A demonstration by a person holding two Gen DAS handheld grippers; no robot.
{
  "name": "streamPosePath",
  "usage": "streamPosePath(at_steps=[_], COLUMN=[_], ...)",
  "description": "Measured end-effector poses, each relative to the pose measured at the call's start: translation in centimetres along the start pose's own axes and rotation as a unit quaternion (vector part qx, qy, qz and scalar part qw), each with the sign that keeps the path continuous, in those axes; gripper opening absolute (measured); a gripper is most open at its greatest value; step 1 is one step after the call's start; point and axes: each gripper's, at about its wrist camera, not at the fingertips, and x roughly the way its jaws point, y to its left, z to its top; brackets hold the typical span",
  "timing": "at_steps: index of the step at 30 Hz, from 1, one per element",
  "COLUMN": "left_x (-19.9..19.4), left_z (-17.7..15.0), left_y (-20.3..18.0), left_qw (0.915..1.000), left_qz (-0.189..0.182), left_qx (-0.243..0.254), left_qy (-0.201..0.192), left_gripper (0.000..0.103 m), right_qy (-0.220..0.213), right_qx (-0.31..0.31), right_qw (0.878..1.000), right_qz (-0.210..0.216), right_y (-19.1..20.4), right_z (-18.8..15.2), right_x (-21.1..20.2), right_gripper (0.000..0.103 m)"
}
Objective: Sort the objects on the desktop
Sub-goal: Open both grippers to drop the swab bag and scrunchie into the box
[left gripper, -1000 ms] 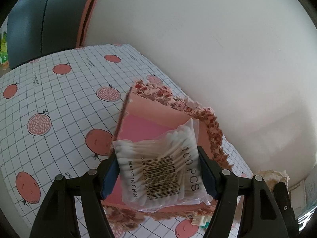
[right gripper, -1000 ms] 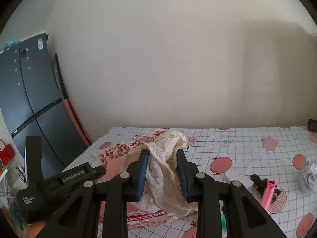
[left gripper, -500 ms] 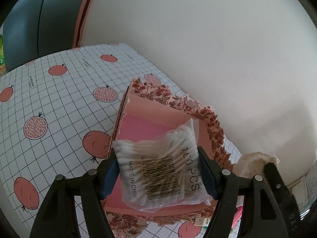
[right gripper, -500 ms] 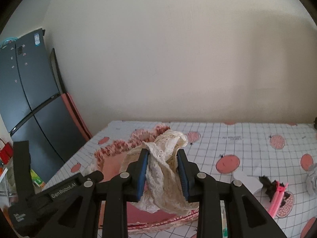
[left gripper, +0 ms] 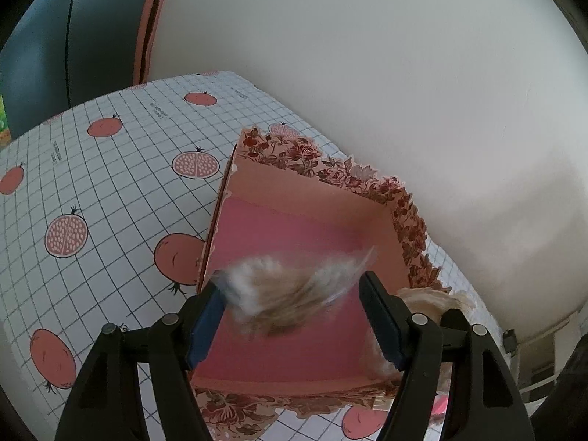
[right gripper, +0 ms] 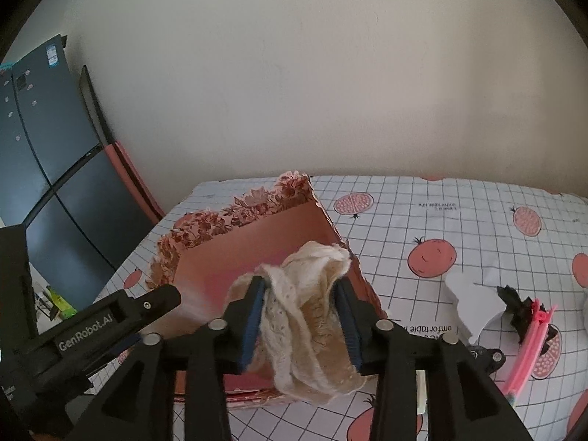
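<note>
A pink box with a floral rim (left gripper: 312, 198) sits on the table by the wall. My left gripper (left gripper: 292, 279) hovers over it, jaws wide apart. The bag of cotton swabs (left gripper: 283, 294) is a blur between and below the pads, clear of both, above the pink floor. In the right wrist view my right gripper (right gripper: 299, 281) hangs over the box's near right corner (right gripper: 352, 275), its jaws opening. A cream lace cloth (right gripper: 305, 330) still fills the gap and touches both pads. The left gripper (right gripper: 121, 316) shows at the left.
A checked tablecloth with pomegranate prints (left gripper: 110, 183) covers the table. Right of the box lie a white piece (right gripper: 474, 301), a black clip (right gripper: 514, 301) and a pink hair clip (right gripper: 529, 334). A dark fridge (right gripper: 44, 183) stands at the left, with the wall close behind.
The swab bag was sharp and pinched in the left jaws; now it is blurred, smaller and lower. The right jaws have widened, the cloth has spread, and that gripper has sunk toward the box.
</note>
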Motion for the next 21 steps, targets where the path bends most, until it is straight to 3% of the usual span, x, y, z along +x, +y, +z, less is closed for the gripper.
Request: streamPosePath(at_steps=[21], left_x=[-0.2], left_z=[-0.3], left_y=[-0.7], left_qw=[0.9997], left_qz=[0.004], left_qx=[0.022], left_qy=[0.001], left_gripper=[0.075], right_qy=[-0.001], right_qx=[-0.004], right_qw=[1.000], right_qz=[0.000], right_y=[-0.2], right_z=[0.5], right_x=[-1.1], right_gripper=[0.063])
